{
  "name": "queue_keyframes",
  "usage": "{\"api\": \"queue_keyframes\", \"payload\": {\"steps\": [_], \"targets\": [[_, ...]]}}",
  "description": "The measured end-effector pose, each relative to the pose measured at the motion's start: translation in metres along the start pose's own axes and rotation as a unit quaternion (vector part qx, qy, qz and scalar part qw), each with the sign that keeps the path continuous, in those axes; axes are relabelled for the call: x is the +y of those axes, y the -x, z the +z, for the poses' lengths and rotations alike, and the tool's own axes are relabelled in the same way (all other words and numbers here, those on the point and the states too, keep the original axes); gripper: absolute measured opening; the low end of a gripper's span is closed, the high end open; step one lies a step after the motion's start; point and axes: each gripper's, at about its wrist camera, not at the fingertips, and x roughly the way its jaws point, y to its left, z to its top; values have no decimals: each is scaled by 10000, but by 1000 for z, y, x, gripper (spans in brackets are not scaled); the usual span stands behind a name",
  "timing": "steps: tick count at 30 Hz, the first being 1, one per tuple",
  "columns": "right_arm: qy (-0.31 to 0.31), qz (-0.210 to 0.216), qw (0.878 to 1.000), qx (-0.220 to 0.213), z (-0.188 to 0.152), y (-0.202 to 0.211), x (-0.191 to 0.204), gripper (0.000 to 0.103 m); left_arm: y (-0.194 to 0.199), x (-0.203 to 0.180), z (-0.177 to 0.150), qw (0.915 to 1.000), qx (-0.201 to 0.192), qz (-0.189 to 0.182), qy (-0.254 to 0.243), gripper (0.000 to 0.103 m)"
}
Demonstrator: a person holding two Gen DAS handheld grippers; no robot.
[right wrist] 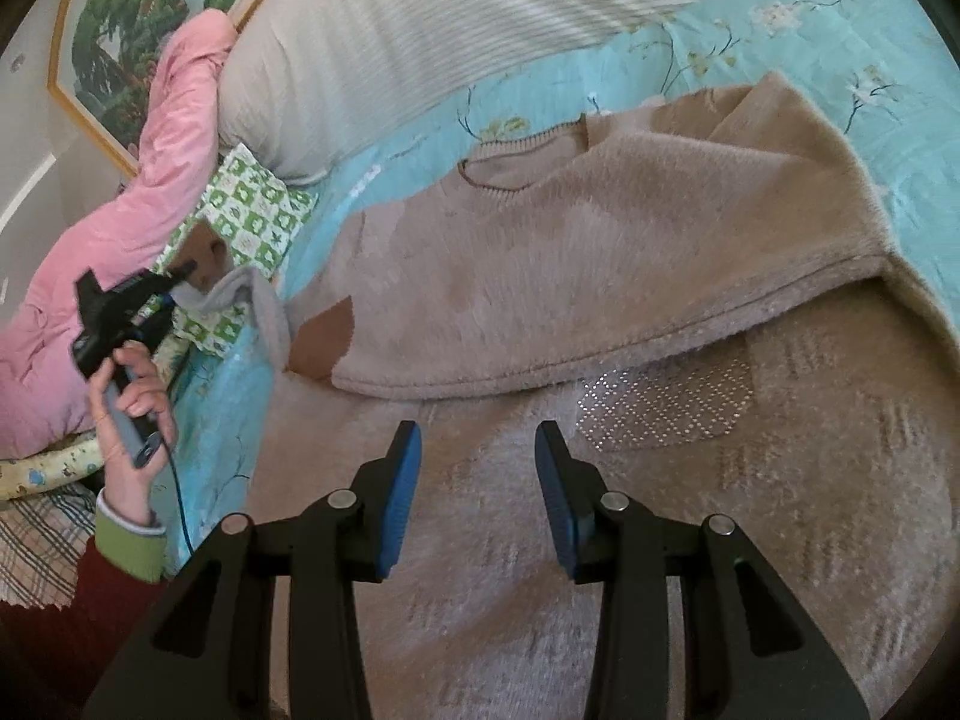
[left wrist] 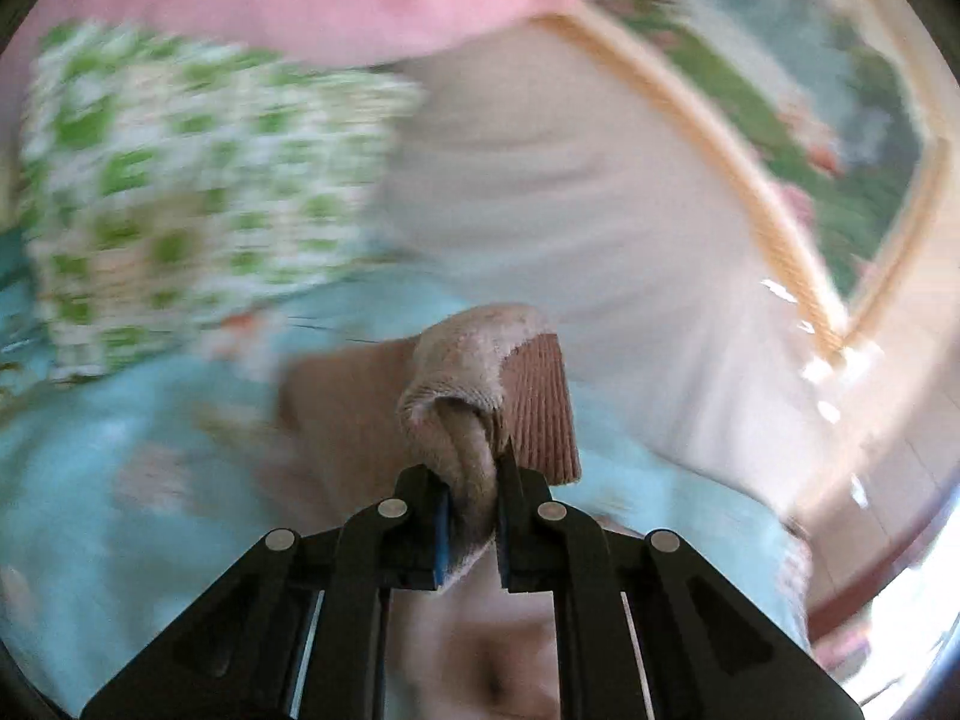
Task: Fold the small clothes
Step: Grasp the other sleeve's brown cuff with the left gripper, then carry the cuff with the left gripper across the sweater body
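Two handheld black grippers with blue pads work over a fuzzy beige knitted sweater [right wrist: 600, 252] spread on a bed covered by a pale blue floral sheet [right wrist: 780, 18]. The left gripper [left wrist: 471, 498], held up in a person's hand [right wrist: 135, 396], is pinched tight on the sweater's ribbed sleeve cuff [left wrist: 534, 402], lifting that sleeve clear of the bed at the sweater's far left edge. The right gripper [right wrist: 477, 492] hovers just above the sweater's lower body with its jaws spread and nothing between them. The sweater's top half is already doubled over its lower part.

A green-and-white patterned pillow [right wrist: 252, 204], a pink quilt [right wrist: 150, 168] and a cream ribbed bolster [right wrist: 420, 30] lie beyond.

The risk, as I judge it: only a small bunch of cuff is clamped, so a quick pull could slip it free, or drag the unpinned body and spoil the existing fold.
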Motion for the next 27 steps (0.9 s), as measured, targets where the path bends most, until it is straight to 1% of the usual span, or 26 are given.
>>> {"api": "queue_keyframes", "payload": {"steps": [1,2,3,4,5,6,7,9,13,15,17,20,21,22,23,24,26,27], "targets": [[-7,3,10000,-37,0,4,0,41,-5,-27,-6,9996,70,-242,-158,10],[-34,-1,9999,-102,-1,10,-2,41,-10,-46,-13,9987,152,-408,-282,10],[-60,-12,9999,-145,-1,14,-4,41,-10,-64,-25,9974,236,-552,-403,10],[-105,-32,9997,-205,-1,21,-7,41,-18,-87,-38,9950,360,-742,-561,10],[-152,-48,9995,-254,-2,26,-11,41,-25,-100,-47,9932,450,-828,-686,10],[-192,-60,9994,-293,-2,31,-14,41,-31,-112,-58,9912,548,-885,-817,10],[-244,-89,9991,-340,-3,37,-19,41,-45,-130,-75,9879,744,-962,-964,10],[-333,-154,9985,-394,-2,45,-28,41,-63,-151,-98,9829,1015,-1079,-1097,10],[-474,-271,9972,-501,-3,60,-44,41,-108,-183,-151,9702,1600,-1044,-1489,10],[-541,-319,9965,-550,-2,65,-53,41,-118,-187,-171,9653,1802,-980,-1615,10],[-616,-343,9958,-582,-1,67,-60,41,-139,-188,-190,9597,2050,-846,-1727,12],[-667,-351,9954,-586,1,66,-64,41,-149,-179,-212,9536,2334,-696,-1771,16],[-657,-345,9955,-584,2,65,-64,41,-149,-176,-216,9524,2396,-691,-1751,21],[-662,-347,9955,-582,3,64,-64,41,-147,-173,-218,9518,2427,-703,-1738,27],[-667,-346,9955,-580,4,62,-63,41,-143,-169,-220,9514,2452,-720,-1719,30],[-668,-334,9956,-569,5,61,-62,41,-137,-165,-221,9516,2455,-733,-1700,36],[-677,-303,9959,-510,9,55,-61,42,-120,-158,-218,9541,2378,-678,-1687,45],[-686,-284,9961,-482,10,52,-59,45,-109,-151,-217,9559,2346,-586,-1670,52]]}}
